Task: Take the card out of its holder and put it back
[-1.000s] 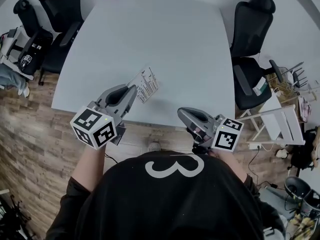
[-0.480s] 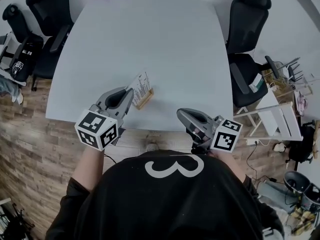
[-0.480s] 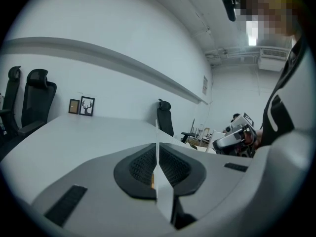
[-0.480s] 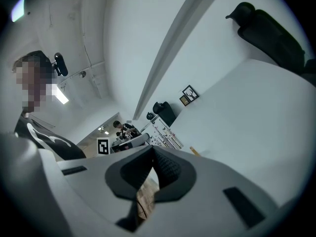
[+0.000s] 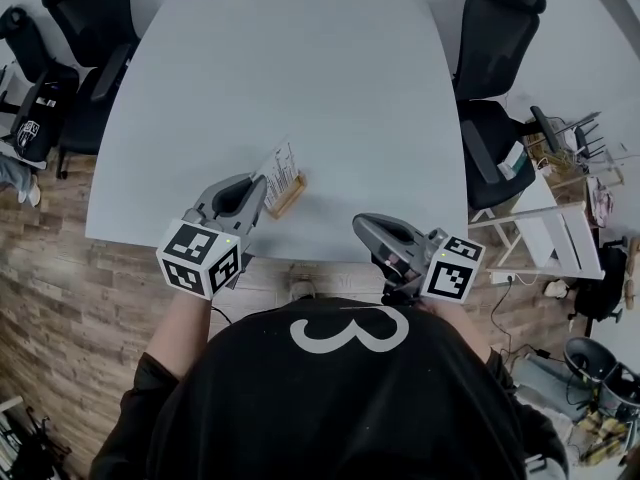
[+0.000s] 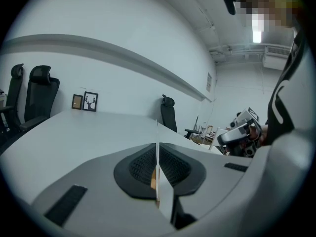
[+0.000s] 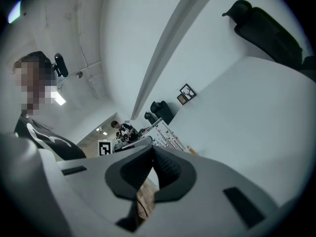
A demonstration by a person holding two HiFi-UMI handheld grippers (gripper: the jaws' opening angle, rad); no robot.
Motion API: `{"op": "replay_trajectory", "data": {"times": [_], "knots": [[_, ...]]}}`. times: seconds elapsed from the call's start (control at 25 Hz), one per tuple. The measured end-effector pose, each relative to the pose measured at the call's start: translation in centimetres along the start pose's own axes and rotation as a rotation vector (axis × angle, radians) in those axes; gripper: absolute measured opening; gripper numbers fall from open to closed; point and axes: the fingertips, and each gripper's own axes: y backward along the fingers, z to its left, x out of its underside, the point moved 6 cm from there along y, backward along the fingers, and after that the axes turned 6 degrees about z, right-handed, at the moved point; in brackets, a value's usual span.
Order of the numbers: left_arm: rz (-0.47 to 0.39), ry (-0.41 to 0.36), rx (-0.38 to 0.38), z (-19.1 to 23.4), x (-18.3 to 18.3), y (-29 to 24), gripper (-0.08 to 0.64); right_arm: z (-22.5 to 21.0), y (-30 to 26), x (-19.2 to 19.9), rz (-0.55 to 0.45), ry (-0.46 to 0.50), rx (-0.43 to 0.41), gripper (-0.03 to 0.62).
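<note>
A person stands at the near edge of a pale grey tabletop (image 5: 300,68). The left gripper (image 5: 262,181) pinches a white printed card (image 5: 283,166), jaws nearly together. The card stands upright, its lower edge meeting a small wooden holder (image 5: 288,197) near that edge. The right gripper (image 5: 362,224), closed and empty, hangs just off the edge. The card seems to be at the slot: next it likely needs seating straight down, then release.

One white table (image 5: 300,68) carries one card (image 5: 283,163) and one wooden holder (image 5: 287,196); four black office chairs (image 5: 500,18) ring it, two framed pictures (image 6: 90,101) beyond.
</note>
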Motion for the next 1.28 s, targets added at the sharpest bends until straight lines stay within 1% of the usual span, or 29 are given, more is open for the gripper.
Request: {"op": "replay_trajectory", "data": {"times": [0.52, 0.72, 1.28], "knots": [[-0.001, 0.003, -0.003, 0.4, 0.5, -0.4, 0.025, -0.5, 0.1, 0.3, -0.002, -0.018, 0.016, 0.009], [0.004, -0.015, 0.003, 0.5, 0.4, -0.5, 0.025, -0.5, -0.1, 0.2, -0.001, -0.022, 0.012, 0.009], [0.013, -0.016, -0.012, 0.4, 1.2, -0.7, 0.025, -0.8, -1.0, 0.2, 0.001, -0.029, 0.005, 0.009]]}}
